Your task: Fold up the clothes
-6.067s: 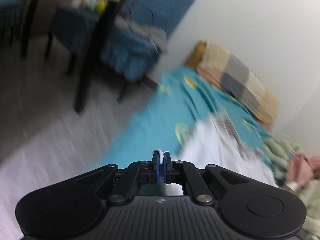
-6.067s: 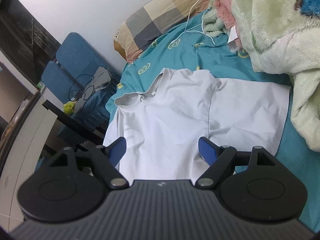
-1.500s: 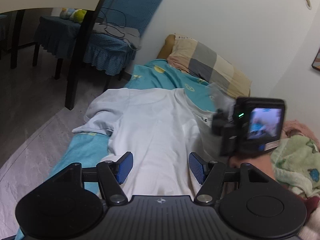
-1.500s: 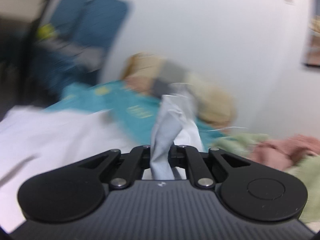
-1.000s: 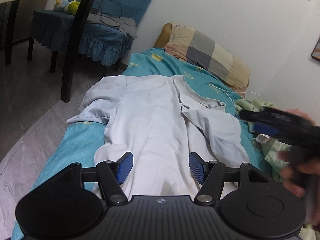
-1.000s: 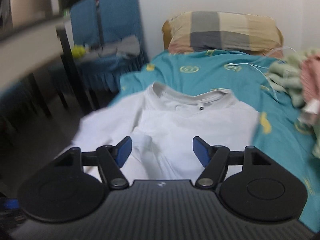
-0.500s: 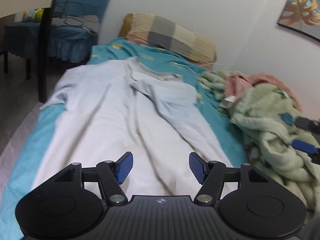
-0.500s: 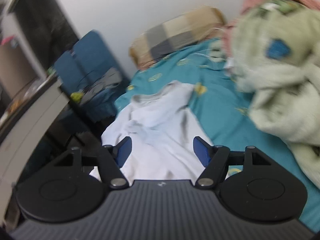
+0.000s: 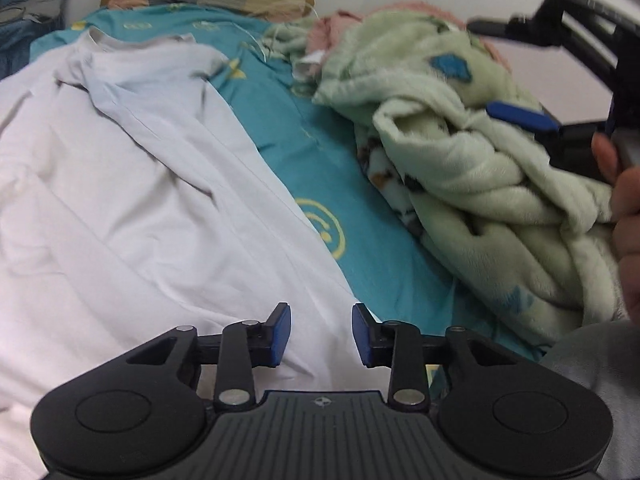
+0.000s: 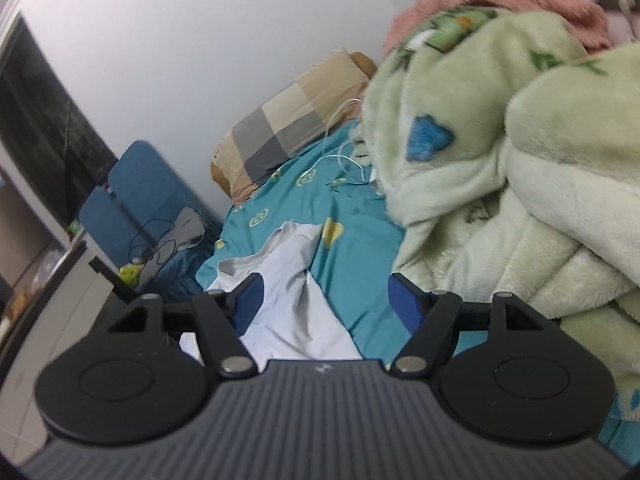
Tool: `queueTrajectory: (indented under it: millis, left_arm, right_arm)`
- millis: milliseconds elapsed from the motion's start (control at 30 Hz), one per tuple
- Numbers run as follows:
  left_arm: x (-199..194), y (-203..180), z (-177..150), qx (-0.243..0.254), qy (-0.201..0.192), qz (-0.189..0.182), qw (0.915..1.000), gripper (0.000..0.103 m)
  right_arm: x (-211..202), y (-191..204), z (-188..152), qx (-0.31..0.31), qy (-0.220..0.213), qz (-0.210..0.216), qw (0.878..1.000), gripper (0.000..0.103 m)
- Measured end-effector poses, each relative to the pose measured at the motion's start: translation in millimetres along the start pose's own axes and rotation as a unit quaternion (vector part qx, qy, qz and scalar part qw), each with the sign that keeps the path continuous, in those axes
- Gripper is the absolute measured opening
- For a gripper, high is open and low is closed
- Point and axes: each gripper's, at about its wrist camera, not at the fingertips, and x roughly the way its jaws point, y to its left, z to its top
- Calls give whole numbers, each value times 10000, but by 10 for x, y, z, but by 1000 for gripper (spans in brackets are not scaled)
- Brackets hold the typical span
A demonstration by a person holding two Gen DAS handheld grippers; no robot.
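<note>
White T-shirt (image 9: 132, 184) lies collar-away on teal bedsheet (image 9: 360, 216), ahead & left of left gripper (image 9: 320, 334), jaws parted, nothing between them. Right gripper (image 10: 326, 300) also spread, empty; shirt ahead-left of it, green fleece blanket (image 10: 500, 184) to its right. One sleeve side looks turned in over the body; far side & lengthwise folds appear left to do.

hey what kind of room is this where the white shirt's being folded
Most likely a bedroom in a home. The white T-shirt lies on a bed with a teal sheet, a checked pillow sits at its head against the wall, and a fluffy green blanket is heaped alongside.
</note>
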Motion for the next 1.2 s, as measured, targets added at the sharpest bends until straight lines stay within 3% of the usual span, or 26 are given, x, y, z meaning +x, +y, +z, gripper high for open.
queueTrajectory:
  millis: [100, 200, 300, 367, 433, 500, 533, 667, 767, 967, 1067, 1200]
  left_arm:
    - [144, 54, 5, -167, 74, 372, 9991, 38]
    - [203, 159, 2, -423, 129, 423, 9981, 43]
    - [236, 113, -3, -252, 148, 414, 9987, 52]
    - [272, 37, -14, -19, 186, 540, 9984, 50]
    - [298, -60, -31, 263, 178, 795, 9963, 41]
    - [314, -108, -33, 501, 170, 997, 9936, 1]
    - [310, -99, -25, 512, 181, 1011, 9934, 1]
    - [70, 10, 88, 236, 97, 631, 9977, 1]
    - [-327, 121, 222, -38, -34, 77, 10000, 1]
    - [-1150, 764, 428, -990, -135, -547, 9935, 1]
    - [-1337, 1194, 427, -1448, -70, -452, 9884, 1]
    - [-1180, 1632, 266, -1714, 317, 200, 9845, 1]
  right_arm:
    - [64, -35, -17, 65, 114, 16, 9999, 72]
    - [118, -42, -34, 74, 189, 43, 9998, 72]
    - [169, -31, -51, 37, 242, 22, 9997, 72]
    - [200, -18, -62, 8, 282, -1, 9996, 72]
    - [230, -6, -73, -22, 322, -24, 9995, 72]
    - [256, 2, -83, -62, 356, -63, 9993, 72]
    - [264, 4, -88, -88, 369, -94, 9992, 72]
    - [287, -19, -100, -65, 430, -202, 9989, 72]
    - [299, -41, -106, -19, 473, -264, 9985, 72]
    - [360, -23, -124, -10, 623, -292, 9976, 72]
    - [409, 0, -145, -45, 735, -312, 9968, 72]
    - [480, 41, -186, -94, 939, -338, 9950, 72]
